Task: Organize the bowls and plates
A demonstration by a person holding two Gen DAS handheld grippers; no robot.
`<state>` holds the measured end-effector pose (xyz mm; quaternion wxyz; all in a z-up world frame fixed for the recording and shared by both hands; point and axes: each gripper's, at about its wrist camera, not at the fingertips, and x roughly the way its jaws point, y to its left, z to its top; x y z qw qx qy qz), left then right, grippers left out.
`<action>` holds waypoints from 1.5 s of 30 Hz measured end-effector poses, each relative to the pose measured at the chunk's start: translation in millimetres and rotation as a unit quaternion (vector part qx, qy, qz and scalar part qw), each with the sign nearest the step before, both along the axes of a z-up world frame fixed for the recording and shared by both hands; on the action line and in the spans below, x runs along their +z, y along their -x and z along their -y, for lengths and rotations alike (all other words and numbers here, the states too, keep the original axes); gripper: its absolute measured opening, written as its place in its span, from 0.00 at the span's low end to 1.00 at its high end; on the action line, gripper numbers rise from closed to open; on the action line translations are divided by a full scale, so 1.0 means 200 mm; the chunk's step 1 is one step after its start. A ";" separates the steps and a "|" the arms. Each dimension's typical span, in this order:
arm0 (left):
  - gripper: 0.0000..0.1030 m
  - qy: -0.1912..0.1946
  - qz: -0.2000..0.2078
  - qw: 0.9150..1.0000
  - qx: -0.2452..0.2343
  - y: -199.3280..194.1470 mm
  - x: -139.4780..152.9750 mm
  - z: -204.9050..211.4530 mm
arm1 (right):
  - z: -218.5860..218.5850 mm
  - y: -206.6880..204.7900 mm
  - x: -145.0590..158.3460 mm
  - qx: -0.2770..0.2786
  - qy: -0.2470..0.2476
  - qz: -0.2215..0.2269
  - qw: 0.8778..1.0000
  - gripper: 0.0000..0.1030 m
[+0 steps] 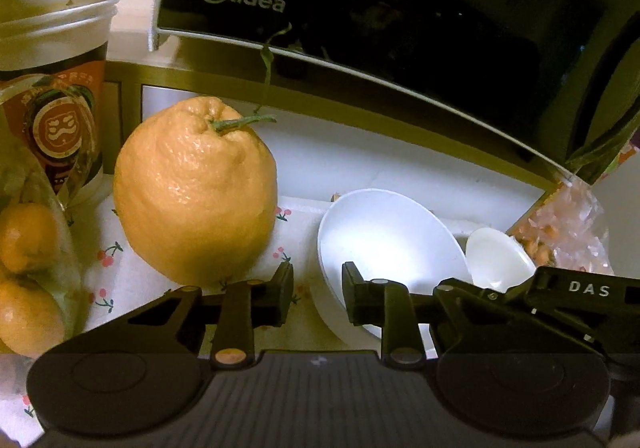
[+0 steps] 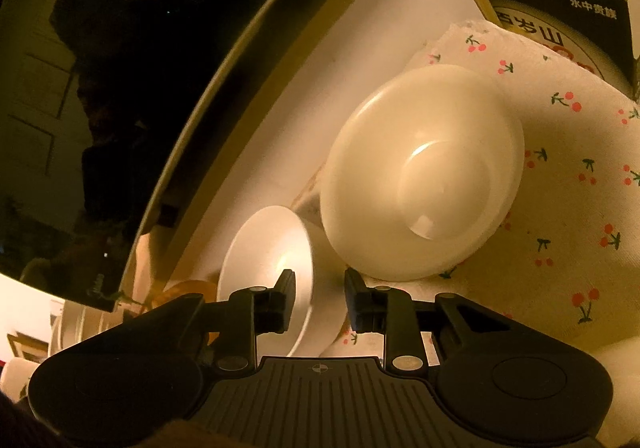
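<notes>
A white bowl stands tilted on the cherry-print cloth, just right of a big orange. My left gripper is shut on its near-left rim, one finger inside and one outside. In the right wrist view my right gripper pinches the wall of a tilted white bowl the same way. A wider cream dish leans on the cloth just beyond it. The left wrist view shows the right gripper at the bowl's right edge, with the cream dish behind it.
A black Midea microwave overhangs the back of the shelf. Stacked paper cups and a bag of small oranges crowd the left. A clear snack bag and a printed can sit at the right.
</notes>
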<state>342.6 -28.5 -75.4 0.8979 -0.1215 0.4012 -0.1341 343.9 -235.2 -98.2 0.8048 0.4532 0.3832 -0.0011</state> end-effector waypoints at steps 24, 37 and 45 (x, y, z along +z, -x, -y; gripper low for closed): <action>0.17 -0.014 0.023 0.999 -0.020 0.23 0.27 0.04 | -0.02 0.25 0.32 -0.004 0.030 0.022 0.999 0.19; 0.17 -0.012 0.026 0.999 -0.028 0.42 0.41 0.04 | -0.01 0.50 0.53 -0.005 0.043 0.033 0.999 0.19; 0.17 0.011 0.025 0.999 -0.031 0.61 0.45 0.01 | 0.01 0.69 0.60 -0.006 0.042 0.036 0.998 0.19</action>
